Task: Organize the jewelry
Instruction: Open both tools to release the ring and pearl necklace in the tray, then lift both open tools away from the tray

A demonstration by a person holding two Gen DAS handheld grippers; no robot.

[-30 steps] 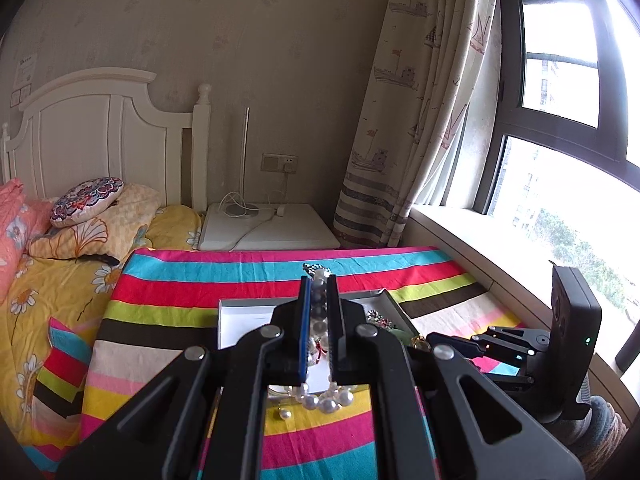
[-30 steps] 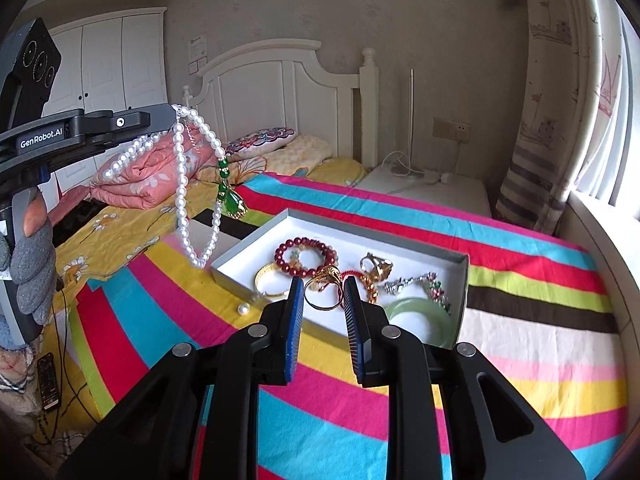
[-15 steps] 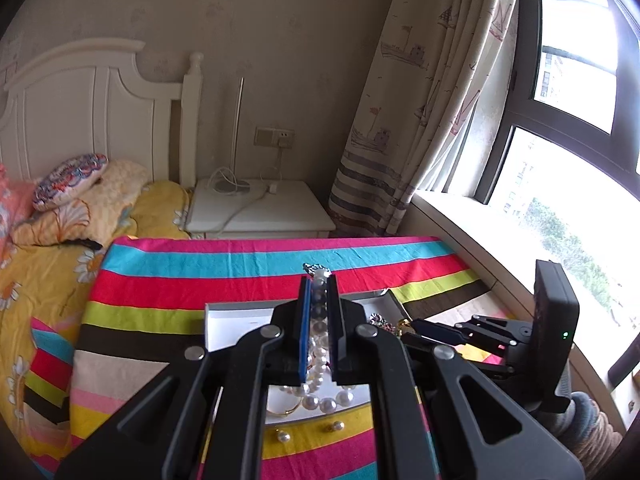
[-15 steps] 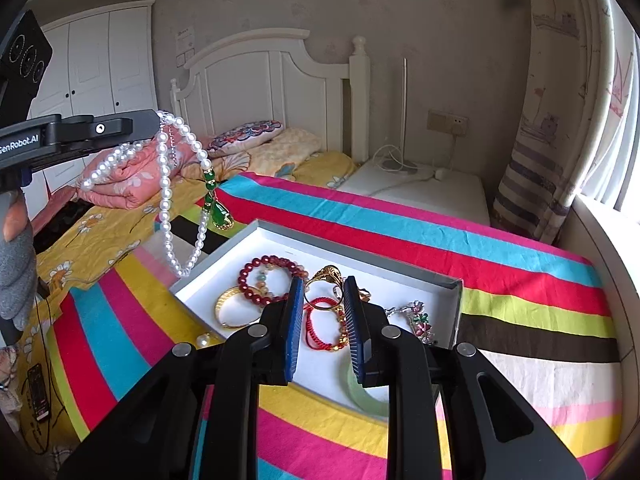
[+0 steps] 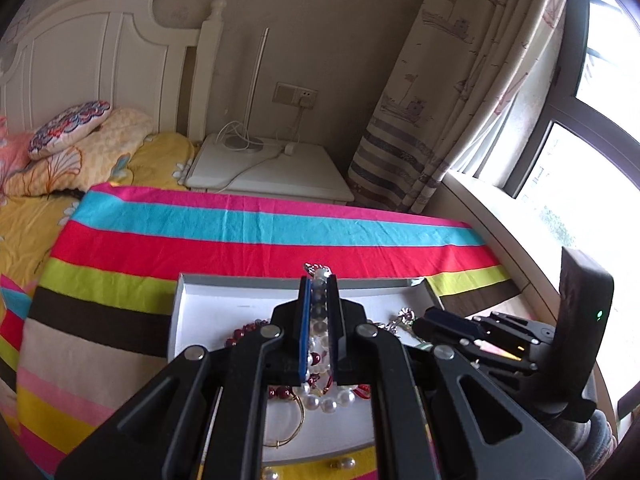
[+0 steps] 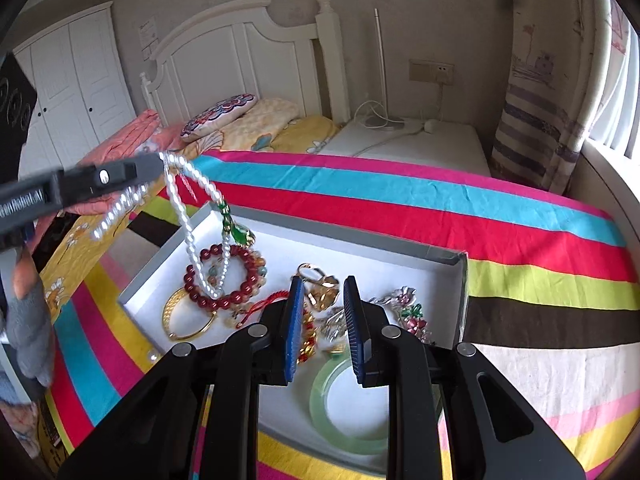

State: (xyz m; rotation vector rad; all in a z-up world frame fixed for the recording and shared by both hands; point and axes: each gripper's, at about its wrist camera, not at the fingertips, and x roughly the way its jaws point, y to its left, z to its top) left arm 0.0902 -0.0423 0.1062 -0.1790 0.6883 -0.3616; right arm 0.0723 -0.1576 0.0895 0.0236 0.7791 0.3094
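Note:
My left gripper (image 5: 319, 280) is shut on a white pearl necklace (image 5: 319, 320) with a green pendant (image 6: 240, 234). The necklace (image 6: 188, 220) hangs from it over the left part of a shallow white jewelry box (image 6: 460, 292), its loop low over a dark red bead bracelet (image 6: 224, 276). In the box also lie a gold bangle (image 6: 180, 320), a gold ring (image 6: 320, 284), a red cord, a silver brooch (image 6: 408, 312) and a green jade bangle (image 6: 340, 408). My right gripper (image 6: 322, 292) is open and empty, just above the box's near middle.
The box sits on a striped cloth (image 6: 440, 208) over the bed. Loose pearl earrings (image 5: 340, 464) lie on the cloth by the box's near edge. A white nightstand (image 5: 272, 172) with cables, the headboard, pillows (image 6: 224, 112), curtain and window sill surround the bed.
My left gripper has carried the necklace lower and over the box, so its loop now hangs over the red bracelet. My right gripper has moved forward over the box.

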